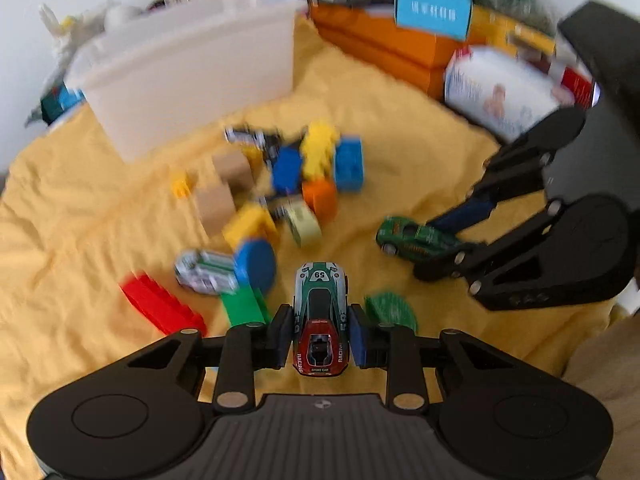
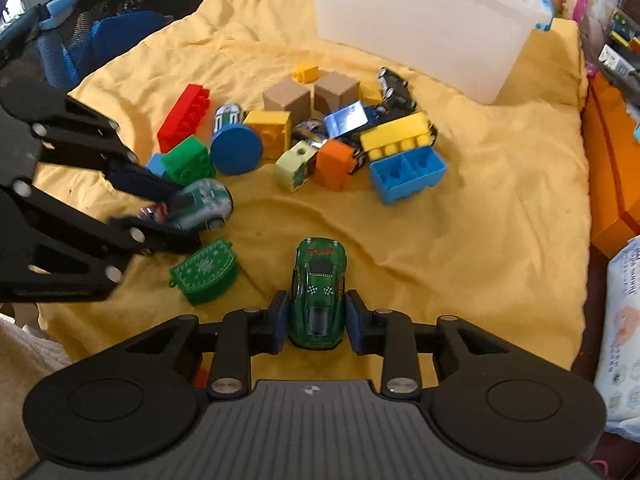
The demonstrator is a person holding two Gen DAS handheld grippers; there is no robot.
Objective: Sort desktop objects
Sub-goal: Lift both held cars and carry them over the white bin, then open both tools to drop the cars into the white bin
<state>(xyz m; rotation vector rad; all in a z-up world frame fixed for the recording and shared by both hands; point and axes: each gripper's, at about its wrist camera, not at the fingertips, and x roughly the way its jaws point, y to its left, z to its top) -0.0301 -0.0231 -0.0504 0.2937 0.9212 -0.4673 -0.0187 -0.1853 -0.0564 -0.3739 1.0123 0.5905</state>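
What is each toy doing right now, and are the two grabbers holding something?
Left gripper: shut on the red and green race car.
Right gripper: shut on the green car.
White bin: upright, no lid, inside hidden.
Pile of blocks: loose on the yellow cloth, jumbled.
Green purse toy: lying flat, closed, untouched.

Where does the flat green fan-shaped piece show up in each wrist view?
Left wrist: green fan-shaped piece lies low, right of centre, beside the left gripper's fingers.
Right wrist: it lies lower left, beneath the left gripper.
Shared landmark: white bin.
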